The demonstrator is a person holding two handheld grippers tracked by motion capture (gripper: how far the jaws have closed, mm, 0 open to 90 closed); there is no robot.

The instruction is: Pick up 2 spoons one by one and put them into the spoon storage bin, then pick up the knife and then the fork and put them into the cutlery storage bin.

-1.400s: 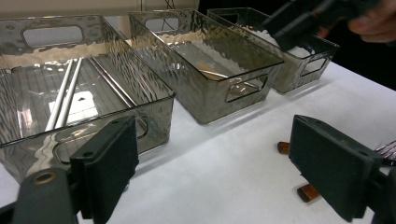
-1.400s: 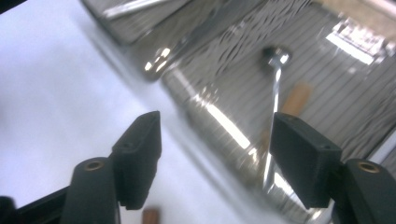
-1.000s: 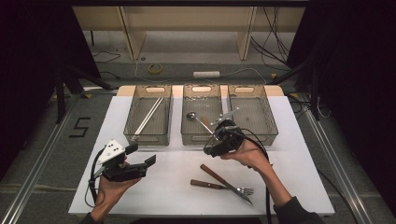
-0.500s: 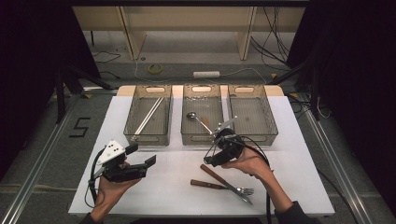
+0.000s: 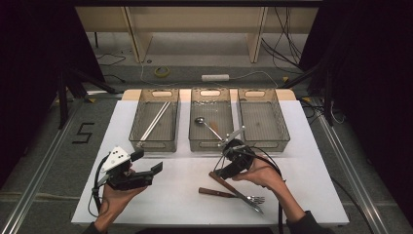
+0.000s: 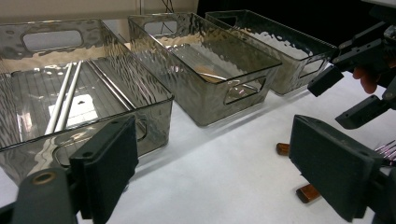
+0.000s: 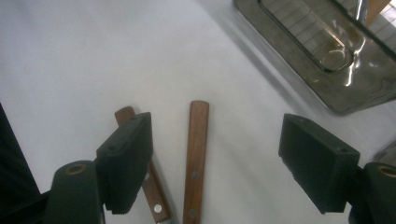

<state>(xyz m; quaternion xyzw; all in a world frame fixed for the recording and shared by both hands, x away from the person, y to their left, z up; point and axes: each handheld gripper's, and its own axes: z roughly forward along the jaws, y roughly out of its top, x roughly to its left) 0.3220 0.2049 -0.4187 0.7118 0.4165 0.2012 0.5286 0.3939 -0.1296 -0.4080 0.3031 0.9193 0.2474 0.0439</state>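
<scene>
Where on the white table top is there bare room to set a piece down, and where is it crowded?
Bare: the white table top between the left gripper and the wooden-handled forks, and the strip right of the right bin. Crowded: around the right gripper, jaws open over the fork handles, and along the bins' front edge.

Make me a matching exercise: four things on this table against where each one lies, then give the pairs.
1. chopsticks
2. spoon
3. forks
4. right gripper

a. middle bin
b. white table, in front of the bins
c. left bin
d. above the wooden fork handles, jaws apart

Pairs: 1-c, 2-a, 3-b, 4-d
</scene>
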